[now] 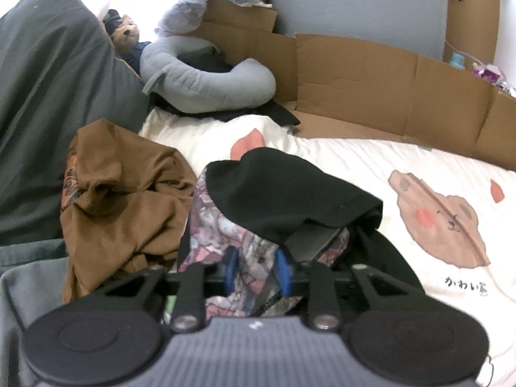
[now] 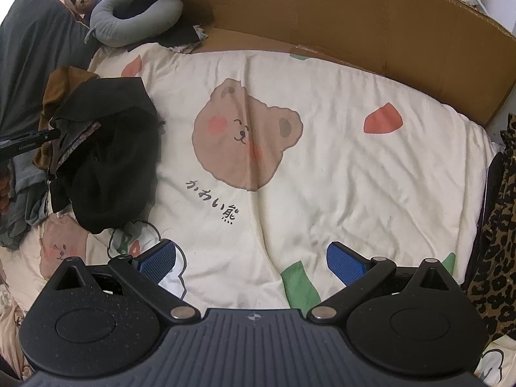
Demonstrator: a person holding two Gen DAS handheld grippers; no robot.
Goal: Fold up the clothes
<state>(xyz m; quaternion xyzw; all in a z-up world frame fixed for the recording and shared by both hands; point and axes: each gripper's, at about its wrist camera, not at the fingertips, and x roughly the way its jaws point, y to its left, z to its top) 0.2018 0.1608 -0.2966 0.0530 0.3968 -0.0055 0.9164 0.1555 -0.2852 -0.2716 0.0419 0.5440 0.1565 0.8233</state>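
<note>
Pinching the pink-and-grey patterned garment (image 1: 222, 225), your left gripper (image 1: 256, 269) sits beside the crumpled brown cotton shirt (image 1: 129, 200), while your right gripper (image 2: 254, 262) hangs released.

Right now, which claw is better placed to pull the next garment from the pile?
Left. The left claw is already closed on the patterned garment under the black garment. The right claw hangs open over bare quilt, away from the pile.

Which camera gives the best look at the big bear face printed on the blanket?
The right wrist view: the bear face sits whole near the picture's middle, seen from above, with the writing below it. The left wrist view shows the bear face off at the right, slanted and stretched by the lens.
</note>
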